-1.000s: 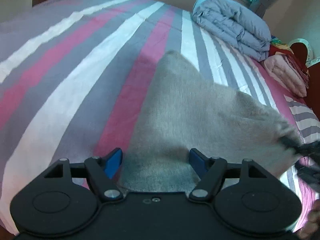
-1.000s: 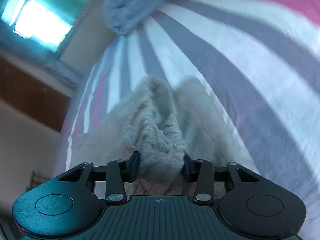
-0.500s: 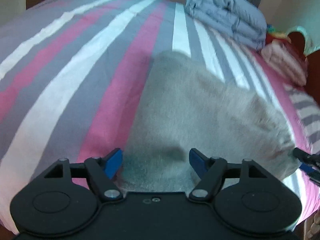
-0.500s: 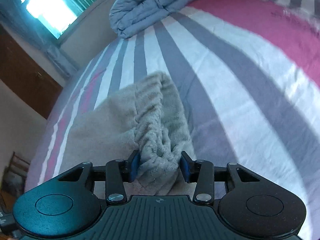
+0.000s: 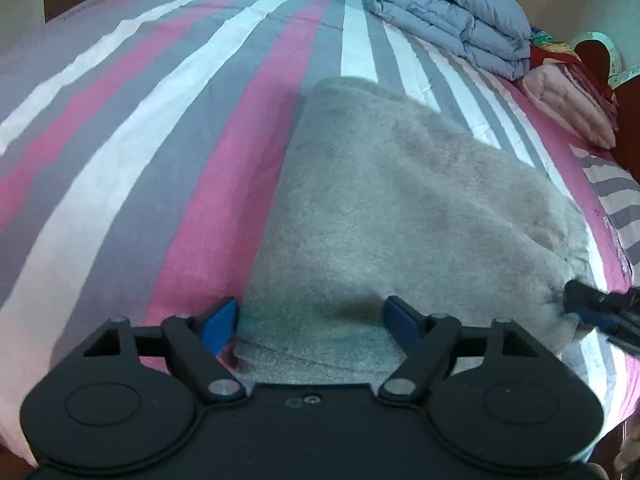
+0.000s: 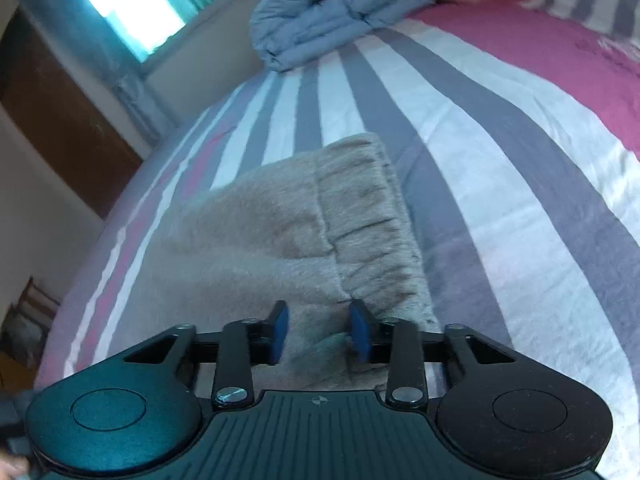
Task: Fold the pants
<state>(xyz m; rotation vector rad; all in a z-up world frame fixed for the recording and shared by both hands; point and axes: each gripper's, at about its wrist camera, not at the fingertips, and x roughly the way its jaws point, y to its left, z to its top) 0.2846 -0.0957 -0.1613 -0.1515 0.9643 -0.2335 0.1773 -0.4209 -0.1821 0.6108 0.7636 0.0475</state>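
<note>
Handling soft, limp fleece pants [image 5: 400,208] | left gripper [image 5: 310,316] just widening, astride cloth | right gripper [image 6: 318,330] closing, pinching gathered waistband [image 6: 368,216] | grip hems, waistband

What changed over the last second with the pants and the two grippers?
The pants, bunched and lifted at the waistband a second ago, now lie flat on the bed. The right gripper has just been closing, waistband edge between its pads. The left gripper opened a little, straddling the near edge. The folded quilt stayed put.
</note>
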